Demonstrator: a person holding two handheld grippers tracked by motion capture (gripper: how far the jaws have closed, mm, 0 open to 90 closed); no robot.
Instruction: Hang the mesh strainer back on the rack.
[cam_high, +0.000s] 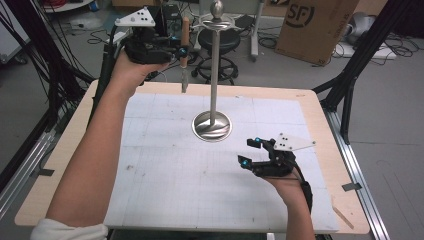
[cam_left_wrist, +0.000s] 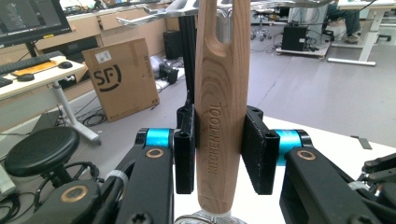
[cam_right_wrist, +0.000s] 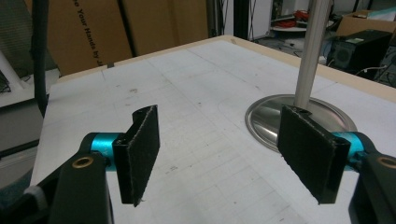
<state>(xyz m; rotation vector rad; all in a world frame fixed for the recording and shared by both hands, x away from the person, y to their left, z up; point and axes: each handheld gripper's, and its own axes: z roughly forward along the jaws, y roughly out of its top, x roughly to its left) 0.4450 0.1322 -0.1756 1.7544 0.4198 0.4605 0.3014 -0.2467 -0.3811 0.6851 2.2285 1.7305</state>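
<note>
A: Held where?
B: Long wooden-handled utensil with a slotted top end (cam_left_wrist: 219, 116), upright beyond the far edge of the white gridded table mat (cam_high: 165, 175), left of the tall steel stand with a round mirror base (cam_high: 214, 95).
A: Long axis?
B: Near vertical in the high view; wooden end up, thin metal end down, hanging clear above the table edge.
A: Left tongs?
B: Left gripper (cam_left_wrist: 218, 154) clenched on the handle, black pads (cam_left_wrist: 256, 151) pressing both sides, engraved lettering between them.
A: Right tongs?
B: Right gripper (cam_right_wrist: 224, 154) released, pads spread wide, nothing between them; just above the mat, near the stand's base, not touching it.
A: Containers?
B: Brown cardboard box printed "SF" (cam_high: 315, 25) on the floor behind; contents impossible to tell.
</note>
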